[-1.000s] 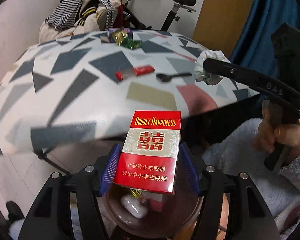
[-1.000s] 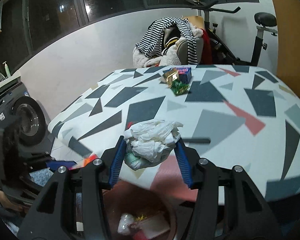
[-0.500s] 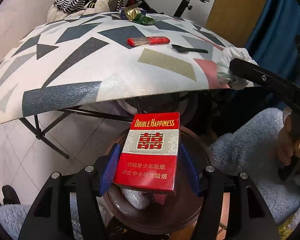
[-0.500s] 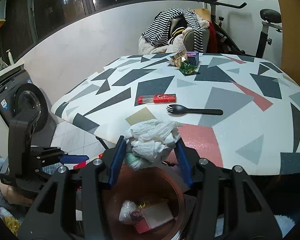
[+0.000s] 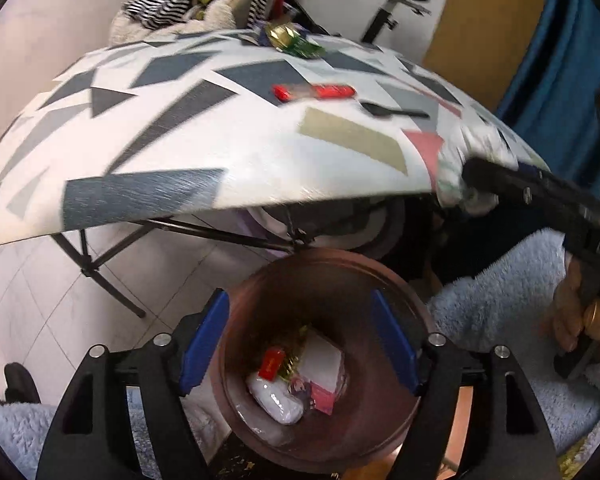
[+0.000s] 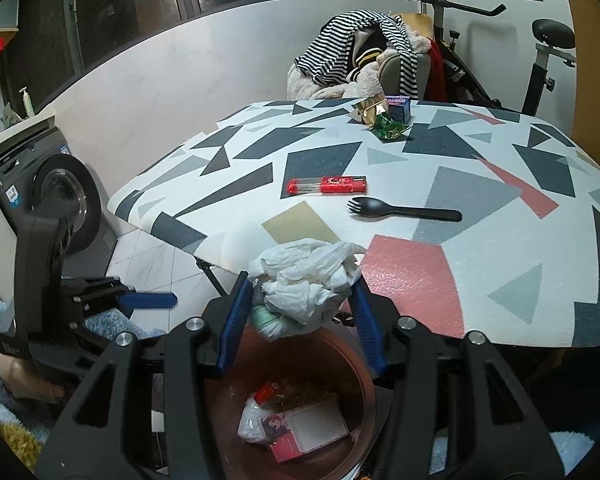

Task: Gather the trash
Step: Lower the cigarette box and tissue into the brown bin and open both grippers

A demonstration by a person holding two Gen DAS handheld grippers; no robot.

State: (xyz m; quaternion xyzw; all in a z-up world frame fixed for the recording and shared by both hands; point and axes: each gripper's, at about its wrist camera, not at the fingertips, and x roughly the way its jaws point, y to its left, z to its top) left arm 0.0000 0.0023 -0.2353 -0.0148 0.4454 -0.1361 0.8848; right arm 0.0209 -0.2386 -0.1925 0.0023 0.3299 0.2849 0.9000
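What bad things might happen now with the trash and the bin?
1. The crumpled white wad in the right tool hangs near the brown bin's far rim; let go there, it might land on the floor.
2. The two tools are close over the bin; the left tool, its jaws opening with nothing between them, might bump the right one.
3. The red wrapper and black spork on the table might get forgotten.

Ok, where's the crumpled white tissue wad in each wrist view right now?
Left wrist: crumpled tissue wad at the right edge, clamped in the right gripper by the table corner.
Right wrist: lower centre, wad between the blue pads, above the brown bin.
Shared landmark: black spork.
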